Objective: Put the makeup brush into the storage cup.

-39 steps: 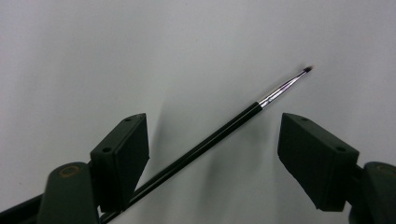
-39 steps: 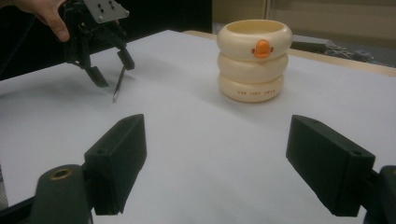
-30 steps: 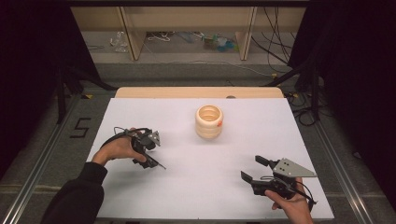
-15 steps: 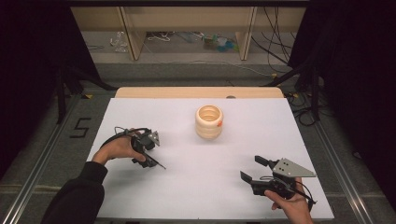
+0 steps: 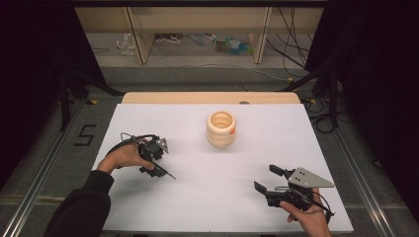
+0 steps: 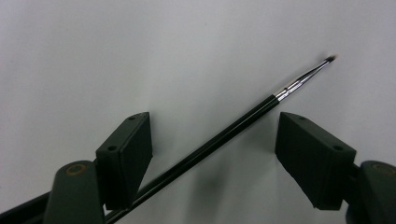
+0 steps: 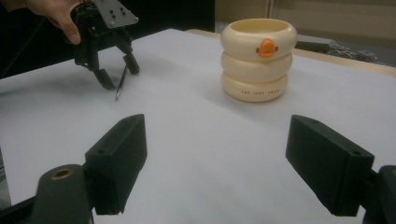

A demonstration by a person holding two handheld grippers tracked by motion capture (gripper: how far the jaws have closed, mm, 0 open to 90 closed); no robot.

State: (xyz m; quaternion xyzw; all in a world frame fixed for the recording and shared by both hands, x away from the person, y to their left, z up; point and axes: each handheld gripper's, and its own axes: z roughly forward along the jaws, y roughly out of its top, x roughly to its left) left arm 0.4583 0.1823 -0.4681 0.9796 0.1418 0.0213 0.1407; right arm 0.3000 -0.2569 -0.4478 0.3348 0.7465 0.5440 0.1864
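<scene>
A thin black paintbrush [image 6: 233, 128] with a silver ferrule runs slantwise across the white table [image 5: 197, 197], between the wide-apart jaws of my left gripper [image 6: 214, 119]; the pads do not press on it. From above, that gripper [image 5: 154, 165] points down at the left of the table, and the brush [image 5: 167, 174] pokes out toward the middle. My right gripper [image 5: 266, 178] rests open near the front right with nothing between its jaws. It [image 7: 217, 121] faces a cream ribbed holder [image 7: 258, 58] with an orange mark, which stands upright [image 5: 221, 128] at the table's centre back.
A wooden strip [image 5: 210, 97] borders the table's far edge. Beyond it are shelf legs and loose cables on the floor [image 5: 197, 69]. Metal rails [image 5: 44, 168] run along both sides of the table. In the right gripper view the left gripper [image 7: 116, 77] stands over the brush [image 7: 120, 86].
</scene>
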